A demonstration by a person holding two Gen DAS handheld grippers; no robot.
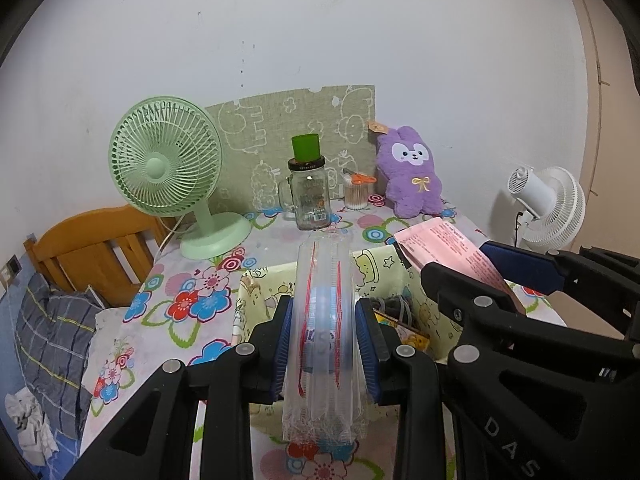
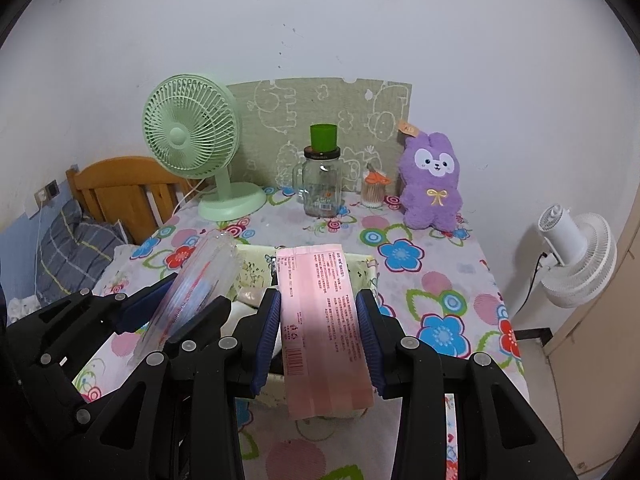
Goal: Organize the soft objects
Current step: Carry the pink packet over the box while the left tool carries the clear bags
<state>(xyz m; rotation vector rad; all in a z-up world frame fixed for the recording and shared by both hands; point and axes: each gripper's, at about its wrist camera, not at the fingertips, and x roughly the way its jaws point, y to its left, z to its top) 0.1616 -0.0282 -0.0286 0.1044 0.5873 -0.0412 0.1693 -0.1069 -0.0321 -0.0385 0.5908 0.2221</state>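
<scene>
My left gripper (image 1: 325, 344) is shut on a clear plastic pack with red and blue print (image 1: 324, 320), held above the yellow cartoon fabric box (image 1: 384, 268). My right gripper (image 2: 320, 332) is shut on a pink flat packet (image 2: 324, 320), also above that box (image 2: 252, 264). The right gripper (image 1: 472, 272) and its pink packet (image 1: 448, 252) show at the right of the left wrist view. The left gripper (image 2: 176, 304) and its clear pack (image 2: 200, 280) show at the left of the right wrist view. A purple plush bunny (image 1: 412, 172) sits at the table's back right, also seen in the right wrist view (image 2: 434, 184).
On the floral tablecloth (image 2: 432, 280) stand a green desk fan (image 1: 172, 176), a glass jar with a green cup on top (image 1: 310, 192), and a small cup of cotton swabs (image 1: 356, 194). A wooden bed frame (image 1: 92, 248) is left. A white fan (image 2: 576, 252) stands right.
</scene>
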